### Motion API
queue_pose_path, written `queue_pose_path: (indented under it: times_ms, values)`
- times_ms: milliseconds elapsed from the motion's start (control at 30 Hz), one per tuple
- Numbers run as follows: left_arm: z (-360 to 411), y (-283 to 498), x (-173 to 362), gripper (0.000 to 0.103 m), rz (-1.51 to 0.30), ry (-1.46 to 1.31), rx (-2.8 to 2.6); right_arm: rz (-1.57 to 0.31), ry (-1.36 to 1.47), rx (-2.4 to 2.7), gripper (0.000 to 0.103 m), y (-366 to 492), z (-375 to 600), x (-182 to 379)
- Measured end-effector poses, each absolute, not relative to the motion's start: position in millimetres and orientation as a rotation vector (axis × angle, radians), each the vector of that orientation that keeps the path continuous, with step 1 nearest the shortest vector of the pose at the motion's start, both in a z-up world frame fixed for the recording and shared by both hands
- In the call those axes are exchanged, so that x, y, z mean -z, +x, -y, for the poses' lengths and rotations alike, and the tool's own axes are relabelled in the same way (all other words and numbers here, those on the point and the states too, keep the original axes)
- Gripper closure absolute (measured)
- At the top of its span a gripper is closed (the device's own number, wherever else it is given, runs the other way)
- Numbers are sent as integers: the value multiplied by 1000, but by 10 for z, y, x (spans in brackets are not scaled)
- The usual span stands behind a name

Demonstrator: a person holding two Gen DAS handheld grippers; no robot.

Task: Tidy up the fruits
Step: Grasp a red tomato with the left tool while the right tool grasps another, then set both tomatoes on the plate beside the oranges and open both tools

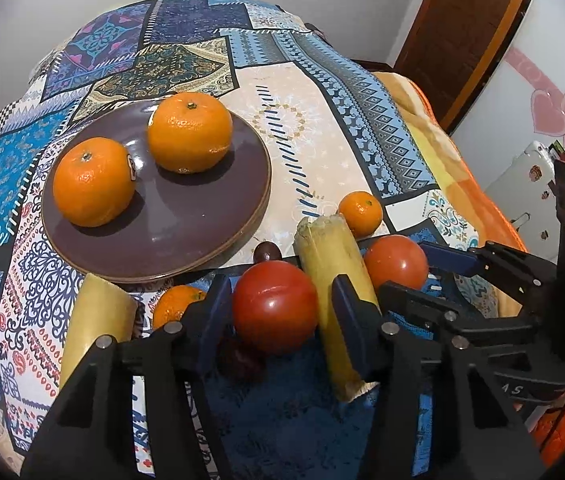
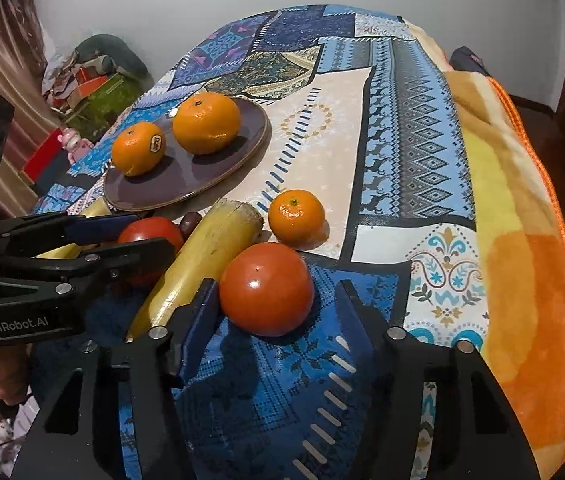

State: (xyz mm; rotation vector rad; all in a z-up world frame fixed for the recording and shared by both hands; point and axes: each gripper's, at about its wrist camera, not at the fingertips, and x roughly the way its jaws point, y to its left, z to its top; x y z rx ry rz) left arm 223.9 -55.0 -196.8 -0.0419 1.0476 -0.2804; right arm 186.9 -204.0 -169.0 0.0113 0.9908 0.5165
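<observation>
A brown plate (image 1: 186, 232) (image 2: 186, 176) holds two oranges (image 1: 189, 131) (image 1: 93, 182). My left gripper (image 1: 278, 300) is open around a red tomato (image 1: 275, 306), beside a yellow cane piece (image 1: 330, 276). My right gripper (image 2: 278, 300) is open, its fingers on either side of a second tomato (image 2: 266, 289) (image 1: 396, 262). A small orange (image 2: 296, 217) (image 1: 361, 214) lies beyond it. Another cane piece (image 1: 96, 324) and another small orange (image 1: 174, 306) lie left of my left gripper.
A small dark fruit (image 1: 266, 251) lies by the plate's near rim. The patterned tablecloth (image 1: 314, 128) covers the table, with an orange blanket (image 2: 522, 240) along the right edge. Clutter (image 2: 90, 80) sits on the floor at far left.
</observation>
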Motion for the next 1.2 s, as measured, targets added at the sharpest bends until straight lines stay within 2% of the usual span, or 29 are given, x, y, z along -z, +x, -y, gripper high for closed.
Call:
queue_pose_path:
  times_ms: [33, 500, 1200]
  values:
    - [546, 2239, 1972, 57, -1050, -34, 276, -995, 18, -528, 58, 1869, 2039, 1692]
    - [489, 2145, 1905, 59, -1049, -61, 293, -972, 21, -508, 58, 1869, 2099, 1592]
    - [-31, 2138, 1308, 60, -903, -92, 200, -870, -14, -560, 58, 2065, 1706, 1215]
